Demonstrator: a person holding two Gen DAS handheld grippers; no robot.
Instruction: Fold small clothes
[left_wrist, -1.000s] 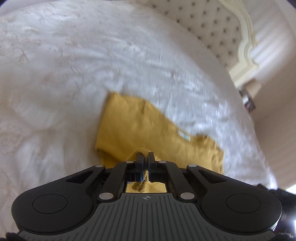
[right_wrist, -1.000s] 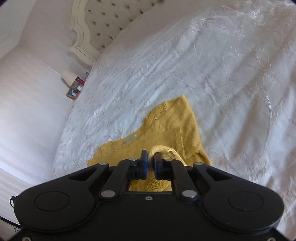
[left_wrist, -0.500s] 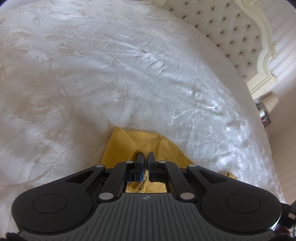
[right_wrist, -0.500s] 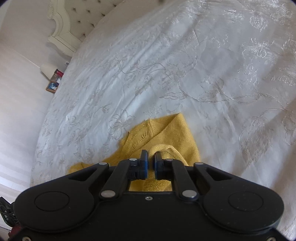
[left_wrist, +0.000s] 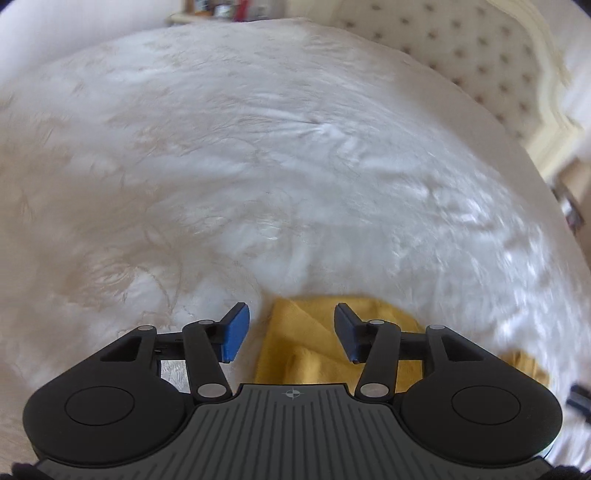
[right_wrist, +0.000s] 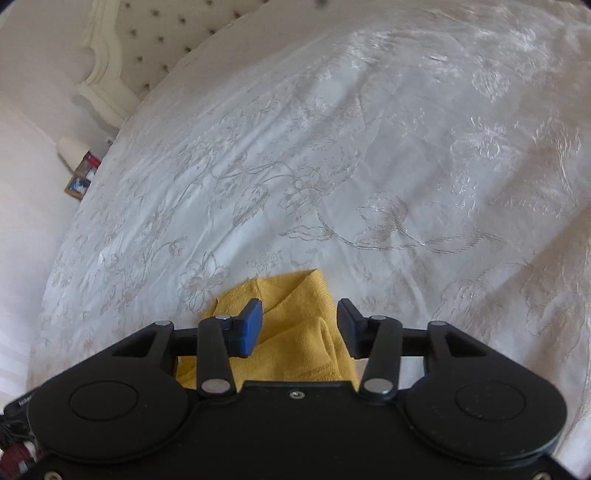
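White bedspread (right_wrist: 369, 166) bears one yellow garment (right_wrist: 295, 332), two grippers opening.

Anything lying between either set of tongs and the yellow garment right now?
Nothing visible. The yellow knit garment lies on the white bedspread directly under the opening right tongs and left tongs, pads clear of it.
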